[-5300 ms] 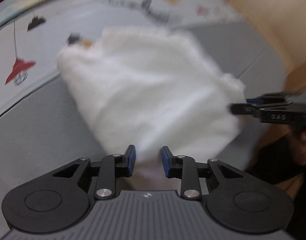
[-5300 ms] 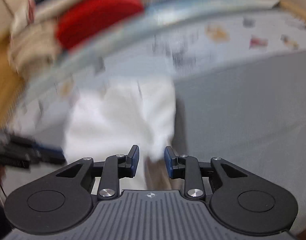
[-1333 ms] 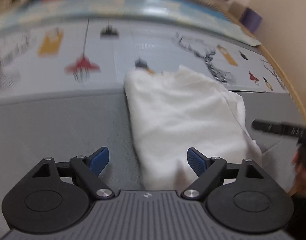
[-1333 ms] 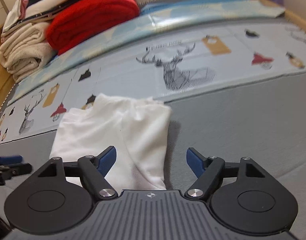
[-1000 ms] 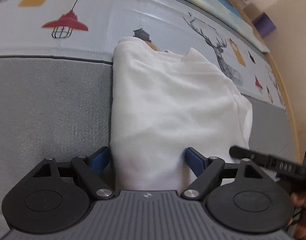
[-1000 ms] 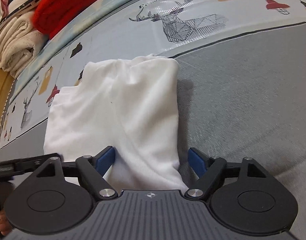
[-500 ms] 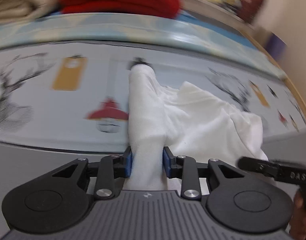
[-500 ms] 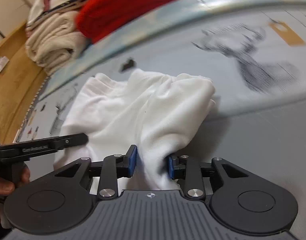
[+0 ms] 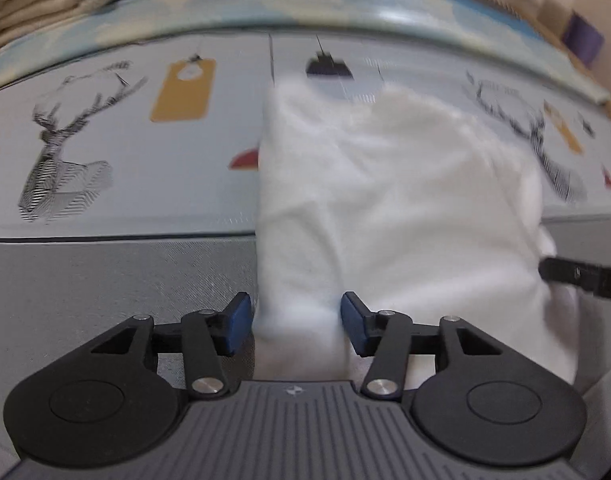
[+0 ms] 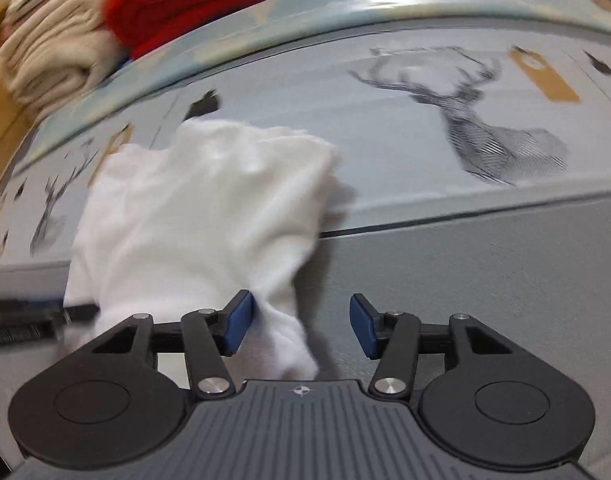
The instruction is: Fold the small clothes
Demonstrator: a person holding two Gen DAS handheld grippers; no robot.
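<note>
- left gripper (image 9: 295, 322): jaws opening, pads clear of the white garment (image 9: 385, 200), whose near-left edge lies between them.
- Garment straddles grey mat (image 9: 105, 280) and printed sheet (image 9: 125, 140).
- right gripper (image 10: 299, 326): jaws opening, garment's near-right corner by left pad, unclamped.

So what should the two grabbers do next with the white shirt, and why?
Probably pull both straight back, clear of the cloth. The left gripper and right gripper are opening, so neither pinches the white garment now, though its near edge lies between their fingers. It lies bunched across the grey mat and the deer-print mat, so it looks set down.
</note>
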